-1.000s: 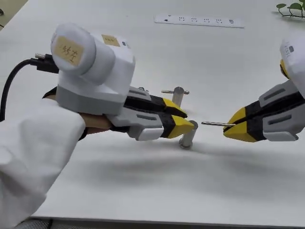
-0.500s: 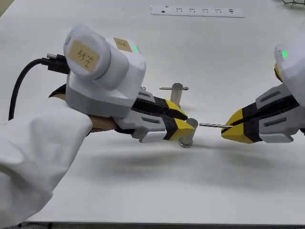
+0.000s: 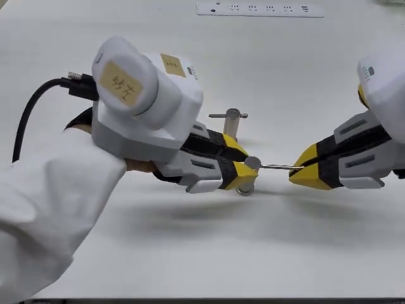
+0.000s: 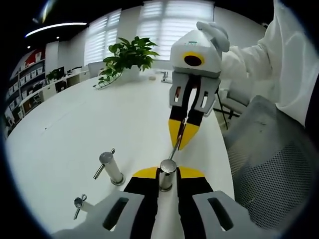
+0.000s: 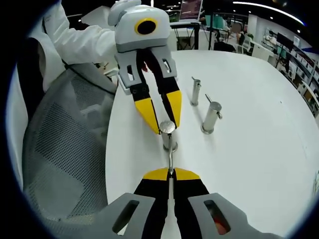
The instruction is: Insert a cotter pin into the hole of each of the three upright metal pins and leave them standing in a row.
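An upright metal pin point(image 3: 251, 166) stands between the yellow jaws of my left gripper point(image 3: 243, 175), which is shut on it; the same pin point(image 4: 167, 175) shows in the left gripper view. My right gripper point(image 3: 302, 171) is shut on a thin cotter pin point(image 3: 278, 166) held level, its free end touching that pin's side near the top point(image 5: 168, 133). Behind stands a second pin point(image 3: 232, 121) with a cotter pin through it. A third pin point(image 4: 79, 203) with its cotter pin stands further left.
A white power strip point(image 3: 259, 9) lies at the table's far edge. A black cable point(image 3: 28, 117) trails from the left gripper. A potted plant point(image 4: 127, 52) sits on the table and a mesh chair point(image 4: 269, 164) stands beside it.
My right gripper has carried the cotter pin leftward, closing the gap until its tip meets the held pin. The left gripper keeps its hold on the pin.
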Demonstrator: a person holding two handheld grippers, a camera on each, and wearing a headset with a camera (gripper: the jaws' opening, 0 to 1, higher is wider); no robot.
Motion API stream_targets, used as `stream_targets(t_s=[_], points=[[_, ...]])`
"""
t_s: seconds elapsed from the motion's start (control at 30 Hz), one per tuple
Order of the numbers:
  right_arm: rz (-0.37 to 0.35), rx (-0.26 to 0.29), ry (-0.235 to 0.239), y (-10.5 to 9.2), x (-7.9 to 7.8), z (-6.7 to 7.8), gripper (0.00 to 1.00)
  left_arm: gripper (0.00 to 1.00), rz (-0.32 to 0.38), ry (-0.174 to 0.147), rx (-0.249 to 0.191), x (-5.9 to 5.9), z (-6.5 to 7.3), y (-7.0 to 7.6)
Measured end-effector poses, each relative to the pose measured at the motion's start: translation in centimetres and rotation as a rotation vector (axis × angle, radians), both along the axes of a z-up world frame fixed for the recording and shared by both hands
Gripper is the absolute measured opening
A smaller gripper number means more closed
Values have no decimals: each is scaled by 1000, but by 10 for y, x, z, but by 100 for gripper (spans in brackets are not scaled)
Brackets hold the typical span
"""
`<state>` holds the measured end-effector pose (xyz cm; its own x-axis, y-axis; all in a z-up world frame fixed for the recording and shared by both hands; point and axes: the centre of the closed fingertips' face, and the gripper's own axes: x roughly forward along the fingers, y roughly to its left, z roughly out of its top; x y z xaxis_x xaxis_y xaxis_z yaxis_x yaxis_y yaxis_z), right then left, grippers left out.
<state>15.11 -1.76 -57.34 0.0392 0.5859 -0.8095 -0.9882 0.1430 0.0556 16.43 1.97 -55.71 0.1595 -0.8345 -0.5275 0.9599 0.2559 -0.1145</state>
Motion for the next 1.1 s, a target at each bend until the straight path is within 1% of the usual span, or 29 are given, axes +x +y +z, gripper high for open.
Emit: stream_targets(t_s=[0.07,0.27,0.4,0.53,0.7,0.8,0.9,0.97,1.0,1.1], points=[[6,7,1,1,0,2,0,11,-9,-2,-1,0,0,0],[16,5,0,4,2,0,0,10,-37,-39,11,0,0,-1],[22,-12,-7,5,6,-6,0,10,-42,-41,16,0,0,-1],[30,-11,-15,6,9,-8,0,10,-52,-49,21,-1,0,-1],[52,-6,-22,17,8,-9,0,10,-54,-50,24,-2,0,-2],[54,-1,-17,23,9,-9,0,10,-54,-48,26,-2,0,-2],[80,-9,-31,30,9,-9,0,10,-57,-49,28,-3,1,-3],[72,-16,-29,30,10,-10,0,10,-59,-50,31,-4,1,-4],[66,-22,-17,28,11,-11,0,10,-59,-50,31,-4,1,-4],[84,-10,-34,33,11,-10,0,10,-64,-53,34,-4,1,-4]])
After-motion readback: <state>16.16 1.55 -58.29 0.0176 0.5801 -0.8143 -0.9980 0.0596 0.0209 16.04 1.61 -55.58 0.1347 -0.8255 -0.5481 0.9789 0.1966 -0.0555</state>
